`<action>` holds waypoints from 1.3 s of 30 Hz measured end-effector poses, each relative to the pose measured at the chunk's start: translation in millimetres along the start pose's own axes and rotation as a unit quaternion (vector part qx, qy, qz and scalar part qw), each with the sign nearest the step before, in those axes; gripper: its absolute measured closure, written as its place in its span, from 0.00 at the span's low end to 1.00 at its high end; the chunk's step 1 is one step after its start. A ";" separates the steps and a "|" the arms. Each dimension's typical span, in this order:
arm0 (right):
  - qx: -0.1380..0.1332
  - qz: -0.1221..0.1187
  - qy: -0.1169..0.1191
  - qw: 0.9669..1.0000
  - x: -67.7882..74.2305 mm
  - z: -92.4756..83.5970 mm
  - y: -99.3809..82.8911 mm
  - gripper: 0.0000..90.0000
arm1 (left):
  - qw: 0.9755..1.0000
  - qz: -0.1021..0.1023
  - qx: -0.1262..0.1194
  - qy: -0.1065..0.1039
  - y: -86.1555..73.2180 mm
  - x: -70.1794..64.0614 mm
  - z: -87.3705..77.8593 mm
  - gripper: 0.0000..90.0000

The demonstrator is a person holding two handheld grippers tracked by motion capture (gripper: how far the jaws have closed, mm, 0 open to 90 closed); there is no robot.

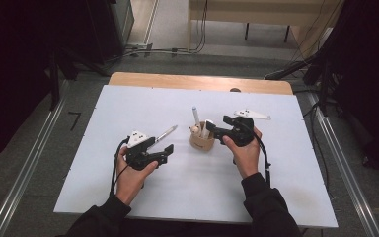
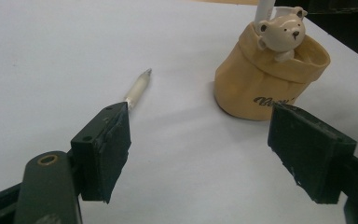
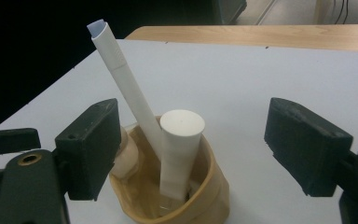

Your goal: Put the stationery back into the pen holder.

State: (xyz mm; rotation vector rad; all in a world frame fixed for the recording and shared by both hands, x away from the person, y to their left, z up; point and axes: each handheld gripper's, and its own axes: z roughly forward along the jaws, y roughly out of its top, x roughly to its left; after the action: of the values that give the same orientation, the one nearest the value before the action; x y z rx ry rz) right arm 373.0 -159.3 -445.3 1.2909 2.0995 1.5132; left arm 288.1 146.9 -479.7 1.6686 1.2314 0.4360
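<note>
A tan pen holder (image 1: 201, 140) with a small bear figure (image 2: 282, 32) on its rim stands at the middle of the white table (image 1: 143, 103). In it lean a slim white pen (image 3: 126, 88) and a thick white marker (image 3: 182, 149). My right gripper (image 1: 216, 129) is just right of the holder, and its jaws stand open on either side of the marker without touching it. Another pen (image 2: 137, 88) lies on the table, its end hidden behind the left jaw of my left gripper (image 2: 200, 149). That gripper is open with nothing between its pads.
The table's wooden far edge (image 1: 202, 81) shows beyond the white surface. Dark equipment flanks both sides, and cables run across the floor behind. Bare white surface spreads left of the lying pen and right of the holder.
</note>
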 end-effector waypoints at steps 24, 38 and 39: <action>0.008 -0.017 -0.017 1.000 -6.7 -38.3 -21.2 0.19 | 0.999 -0.010 0.004 0.034 5.1 30.8 -1.2 0.22; 0.017 -0.023 -0.031 0.999 -12.3 -60.0 -42.8 0.19 | 0.999 0.008 -0.002 0.053 9.7 37.8 9.6 0.25; 0.018 -0.023 -0.031 0.999 -13.2 -61.1 -43.9 0.19 | 0.999 0.011 -0.001 0.052 10.2 38.5 10.5 0.26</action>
State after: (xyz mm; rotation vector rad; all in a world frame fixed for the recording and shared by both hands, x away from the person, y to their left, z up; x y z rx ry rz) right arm 319.2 -211.4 -460.5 1.2754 2.1128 1.4031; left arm 317.5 175.2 -485.4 1.6765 1.2893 0.5431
